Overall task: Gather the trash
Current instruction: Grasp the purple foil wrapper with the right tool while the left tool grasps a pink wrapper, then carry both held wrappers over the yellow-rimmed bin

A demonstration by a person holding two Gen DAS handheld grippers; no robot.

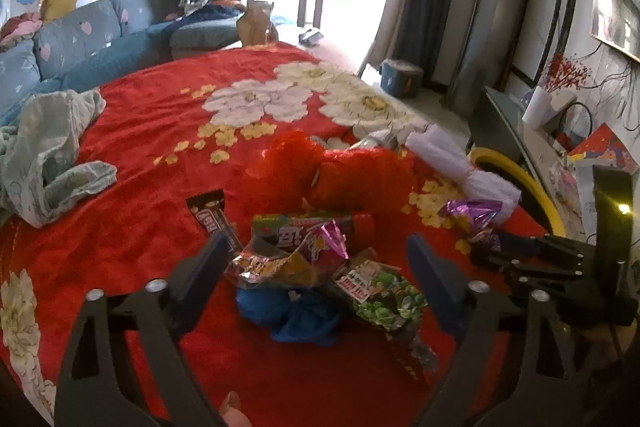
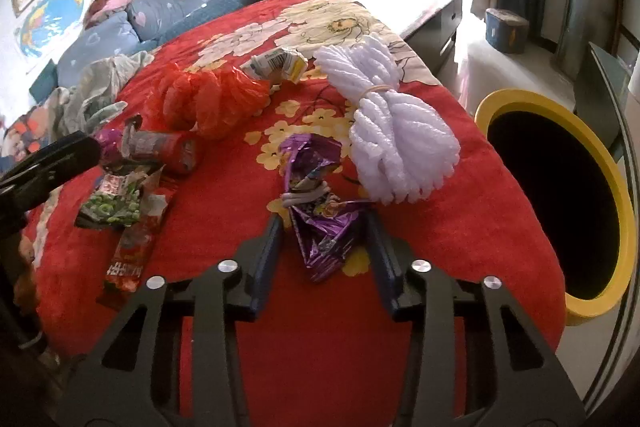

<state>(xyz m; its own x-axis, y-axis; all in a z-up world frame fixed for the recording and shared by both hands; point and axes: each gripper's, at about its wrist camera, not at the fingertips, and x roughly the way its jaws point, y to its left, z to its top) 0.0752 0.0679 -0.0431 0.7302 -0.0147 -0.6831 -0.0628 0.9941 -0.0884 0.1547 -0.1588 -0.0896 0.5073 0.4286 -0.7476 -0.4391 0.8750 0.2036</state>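
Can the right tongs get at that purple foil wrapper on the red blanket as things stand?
Probably yes. The right tongs are open with the purple foil wrapper lying between their fingers, and nothing covers it. The white foam bundle sits just beyond and to the right, clear of the fingers.

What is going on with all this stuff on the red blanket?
A person with two handheld grippers is clearing trash off the blanket. The right gripper is open around a purple foil wrapper, near the yellow-rimmed bin. The left gripper is open over a pile of snack wrappers.
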